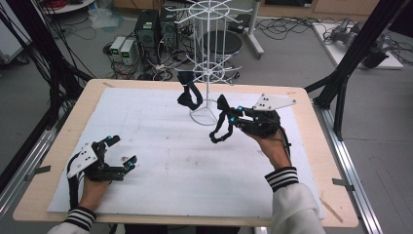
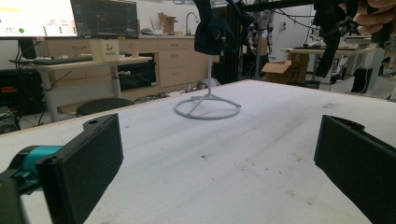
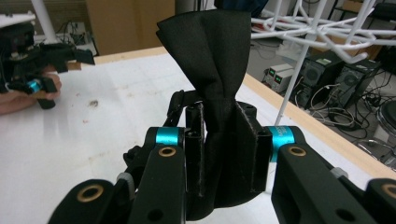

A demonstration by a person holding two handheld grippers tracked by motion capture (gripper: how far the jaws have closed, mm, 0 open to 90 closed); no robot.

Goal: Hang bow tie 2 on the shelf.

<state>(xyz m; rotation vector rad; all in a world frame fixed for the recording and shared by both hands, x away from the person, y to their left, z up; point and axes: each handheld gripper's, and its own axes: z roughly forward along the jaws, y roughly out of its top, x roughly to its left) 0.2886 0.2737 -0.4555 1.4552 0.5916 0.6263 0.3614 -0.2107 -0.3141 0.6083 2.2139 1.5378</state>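
Right gripper view: bow tie (image 3: 212, 56) clamped upright; strap apparently dangling.

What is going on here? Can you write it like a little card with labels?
Held thing: black bow tie
Holder: right gripper, jaws shut on the tie's middle
Tie strap: dangles below the gripper, off the table
Other gripper: left gripper, open, low over the white mat
Stand: white wire rack at the table's far side
Already hanging: another dark bow tie on the rack
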